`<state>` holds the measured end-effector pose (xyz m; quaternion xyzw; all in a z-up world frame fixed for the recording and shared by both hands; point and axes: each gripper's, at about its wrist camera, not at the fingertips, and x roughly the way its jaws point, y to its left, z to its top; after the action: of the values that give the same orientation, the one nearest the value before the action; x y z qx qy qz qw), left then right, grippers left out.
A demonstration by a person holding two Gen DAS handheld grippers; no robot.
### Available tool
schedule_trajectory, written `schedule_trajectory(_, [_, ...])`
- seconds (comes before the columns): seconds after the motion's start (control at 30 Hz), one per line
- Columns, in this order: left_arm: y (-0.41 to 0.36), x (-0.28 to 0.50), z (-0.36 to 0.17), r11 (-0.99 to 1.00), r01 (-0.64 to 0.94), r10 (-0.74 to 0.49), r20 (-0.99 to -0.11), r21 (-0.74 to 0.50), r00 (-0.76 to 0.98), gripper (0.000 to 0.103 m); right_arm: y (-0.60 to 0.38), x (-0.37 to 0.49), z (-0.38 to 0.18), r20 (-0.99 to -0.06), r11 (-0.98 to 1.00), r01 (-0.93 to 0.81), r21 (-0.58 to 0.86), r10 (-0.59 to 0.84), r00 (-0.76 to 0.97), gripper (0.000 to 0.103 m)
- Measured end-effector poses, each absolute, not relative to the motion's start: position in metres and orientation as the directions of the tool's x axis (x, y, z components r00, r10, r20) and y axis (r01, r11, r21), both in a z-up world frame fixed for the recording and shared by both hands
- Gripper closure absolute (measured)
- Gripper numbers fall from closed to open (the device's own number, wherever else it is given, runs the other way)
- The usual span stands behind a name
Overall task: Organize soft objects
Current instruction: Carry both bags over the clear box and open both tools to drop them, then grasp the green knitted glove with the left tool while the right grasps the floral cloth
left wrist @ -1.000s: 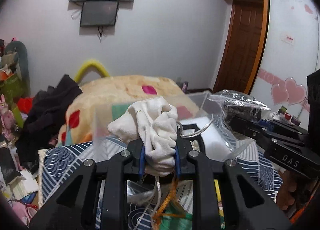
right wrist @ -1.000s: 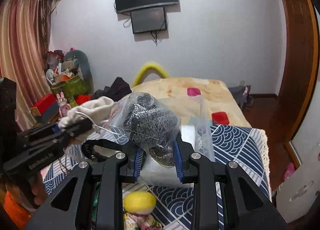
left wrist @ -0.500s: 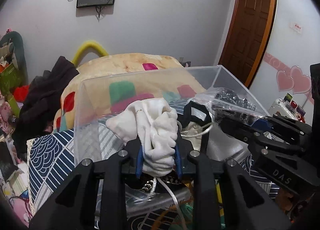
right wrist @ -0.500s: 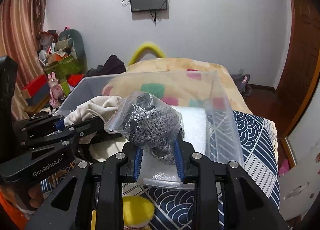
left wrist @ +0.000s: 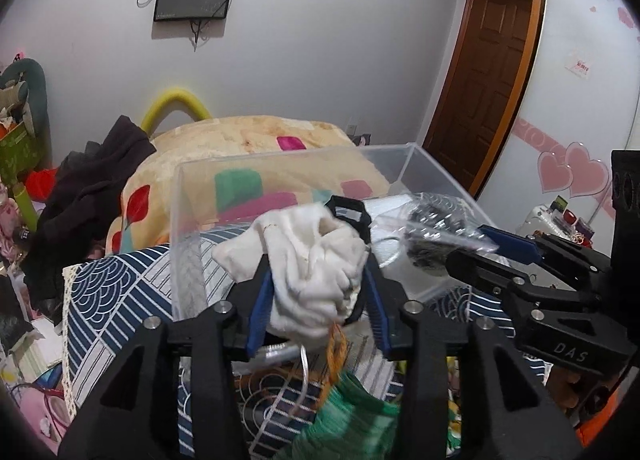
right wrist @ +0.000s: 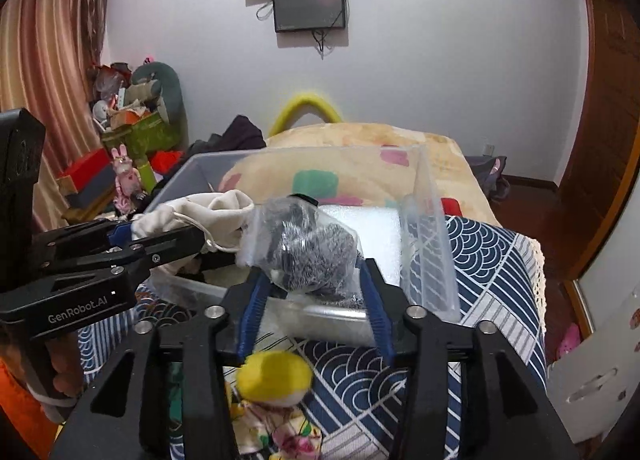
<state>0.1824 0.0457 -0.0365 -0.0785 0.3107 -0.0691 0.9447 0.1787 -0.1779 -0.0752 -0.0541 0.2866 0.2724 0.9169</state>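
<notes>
My left gripper (left wrist: 318,280) stands open around a cream drawstring pouch (left wrist: 312,264), which sits loose between the blue pads over the near edge of a clear plastic bin (left wrist: 280,164). My right gripper (right wrist: 314,272) stands open around a clear bag of grey knitwear (right wrist: 308,248), also over the bin (right wrist: 428,244). The pouch (right wrist: 200,212) and left gripper (right wrist: 160,236) show at left in the right wrist view. The bag (left wrist: 436,228) and right gripper (left wrist: 508,248) show at right in the left wrist view.
The bin rests on a blue wave-pattern cloth (right wrist: 480,260) and holds a white foam block (right wrist: 368,228) and a black strap (left wrist: 348,212). A yellow plush toy (right wrist: 276,378) lies near me. A patterned quilt (left wrist: 248,140), dark clothes (left wrist: 92,180) and a door (left wrist: 492,72) lie beyond.
Both grippers' jaws have spread wider, so the pouch and the bag now sit loose between the pads. The bin has dropped lower in both views.
</notes>
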Motion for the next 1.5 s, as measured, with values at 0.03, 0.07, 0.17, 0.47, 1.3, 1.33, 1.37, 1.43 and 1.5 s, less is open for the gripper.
schedule_trajectory(0.03, [0.046,0.178,-0.034,0.978,0.083,-0.178,-0.568,-0.19,0.803,0.05,-0.179,0.176,-0.073,-0.547,0.845,-0.532,0.055,0.471,0.692,0.051])
schedule_trajectory(0.07, [0.046,0.175,-0.031,0.978,0.085,-0.179,-0.56,-0.19,0.809,0.047,-0.181,0.173,-0.07,-0.537,0.846,-0.531,0.051,0.472,0.699,0.049])
schedule_trajectory(0.17, [0.046,0.161,-0.022,0.98,0.085,-0.17,-0.529,-0.181,0.832,0.043,-0.183,0.164,-0.063,-0.507,0.846,-0.533,0.035,0.474,0.72,0.047])
schedule_trajectory(0.47, [0.05,0.115,-0.006,0.981,0.078,-0.152,-0.453,-0.177,0.878,0.024,-0.2,0.139,-0.058,-0.447,0.846,-0.533,0.034,0.49,0.749,0.042])
schedule_trajectory(1.3, [0.045,0.089,-0.11,0.976,0.001,-0.138,-0.612,-0.22,0.778,0.02,-0.173,0.116,-0.15,-0.648,0.802,-0.591,0.087,0.496,0.578,0.031])
schedule_trajectory(1.33, [0.044,0.09,-0.11,0.974,0.002,-0.144,-0.612,-0.226,0.778,0.021,-0.17,0.116,-0.153,-0.654,0.802,-0.592,0.077,0.489,0.577,0.031])
schedule_trajectory(1.37, [0.044,0.09,-0.111,0.974,0.003,-0.146,-0.612,-0.228,0.777,0.023,-0.168,0.117,-0.156,-0.66,0.807,-0.588,0.063,0.475,0.581,0.031])
schedule_trajectory(1.43, [0.043,0.091,-0.113,0.971,0.01,-0.159,-0.61,-0.24,0.776,0.028,-0.167,0.117,-0.156,-0.657,0.811,-0.584,0.049,0.466,0.592,0.032])
schedule_trajectory(1.5, [0.043,0.093,-0.113,0.967,0.015,-0.173,-0.61,-0.256,0.773,0.036,-0.168,0.116,-0.155,-0.653,0.814,-0.579,0.047,0.464,0.599,0.039])
